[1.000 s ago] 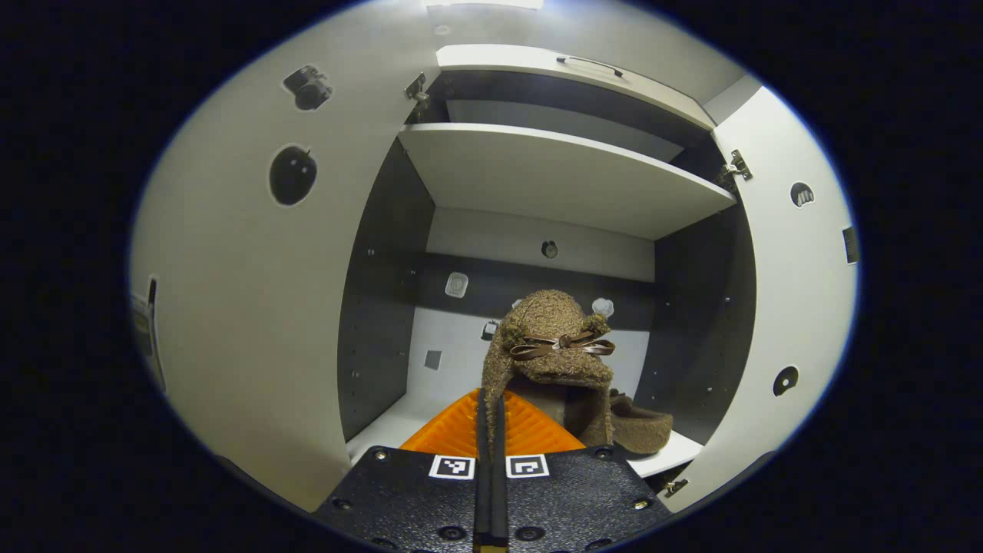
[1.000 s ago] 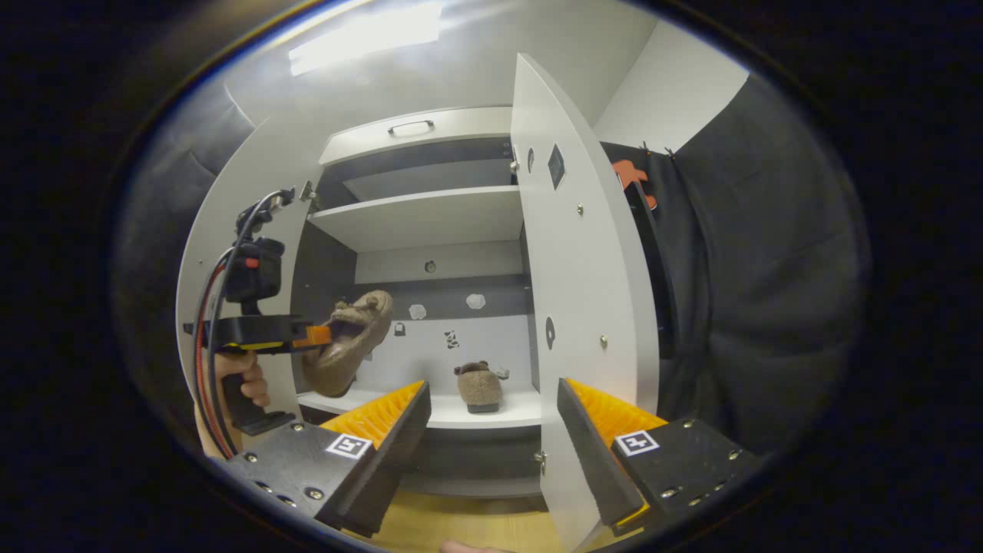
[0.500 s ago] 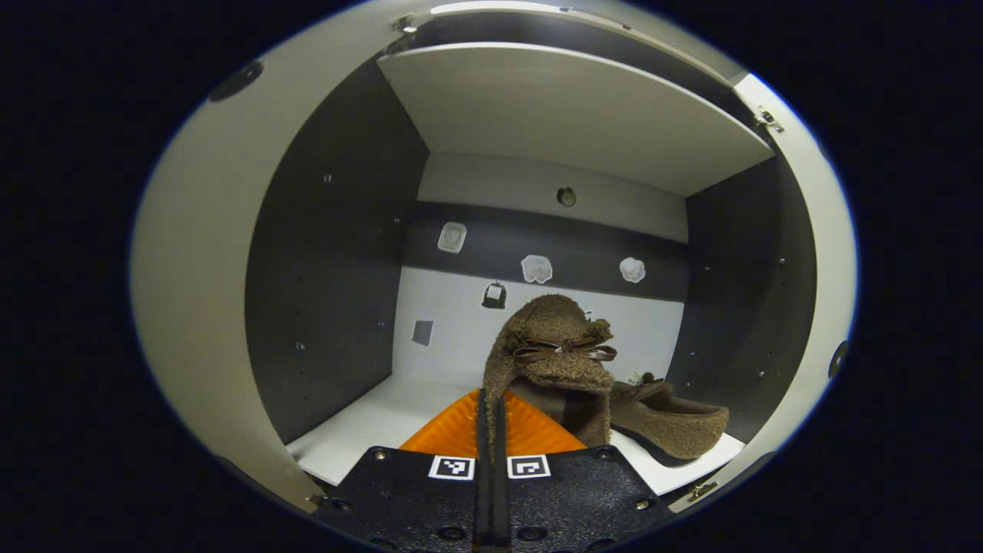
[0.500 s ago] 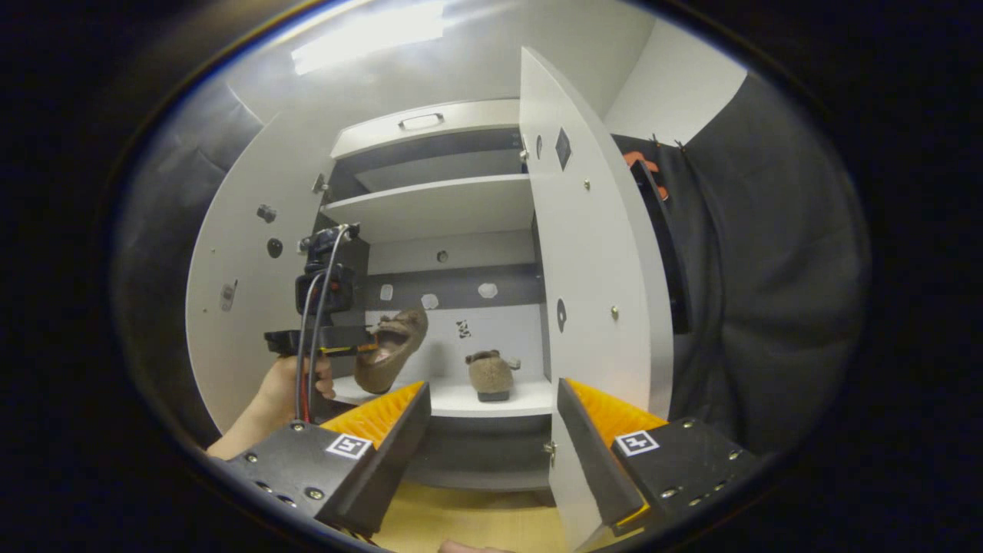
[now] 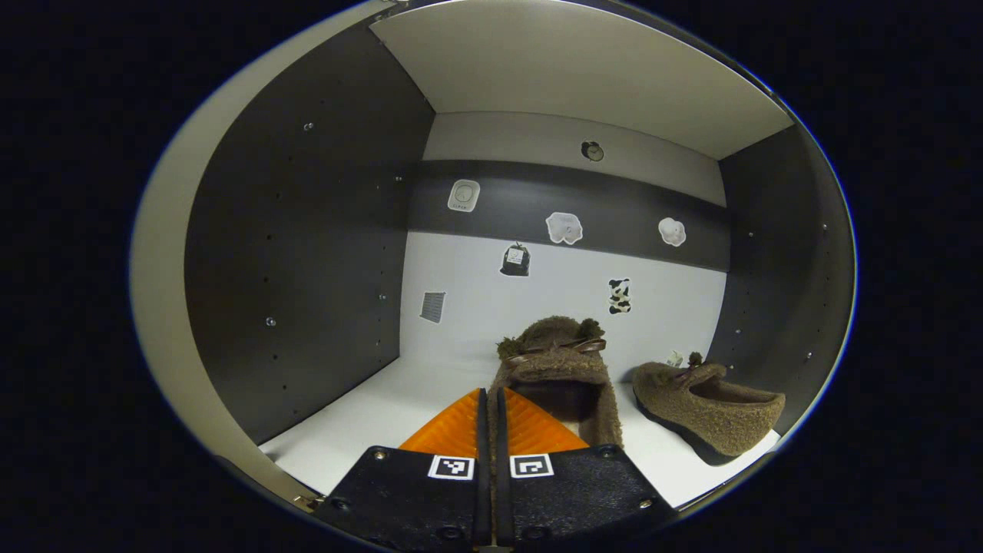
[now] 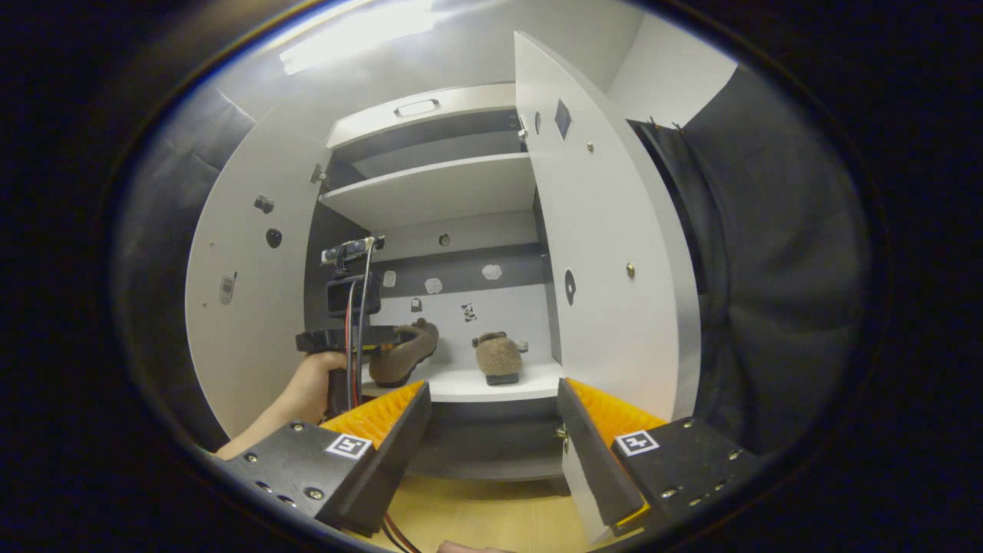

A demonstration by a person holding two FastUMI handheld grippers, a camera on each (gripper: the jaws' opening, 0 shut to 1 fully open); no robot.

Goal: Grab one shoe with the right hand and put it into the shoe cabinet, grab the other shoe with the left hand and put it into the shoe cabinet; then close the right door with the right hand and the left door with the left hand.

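My left gripper (image 5: 489,395) is inside the lower compartment of the shoe cabinet, shut on the heel rim of a brown fuzzy slipper (image 5: 557,365) with a bow. The slipper hangs low over the white cabinet floor (image 5: 384,411); whether it touches I cannot tell. The second slipper (image 5: 706,403) rests on that floor at the right. In the right gripper view, my right gripper (image 6: 491,434) is open and holds nothing, in front of the cabinet. Farther off, a hand holds the left gripper (image 6: 349,338) with its slipper (image 6: 403,357) beside the resting slipper (image 6: 498,357).
Both cabinet doors stand open: the left door (image 6: 246,292) and the right door (image 6: 614,253), which is close to my right finger. A white shelf (image 6: 438,192) spans the cabinet above the slippers. Wooden floor (image 6: 476,522) lies below.
The left gripper has gone forward and down into the lower compartment, and its slipper has dropped from a steep tilt to nearly level. The right gripper stays open, hardly moved.
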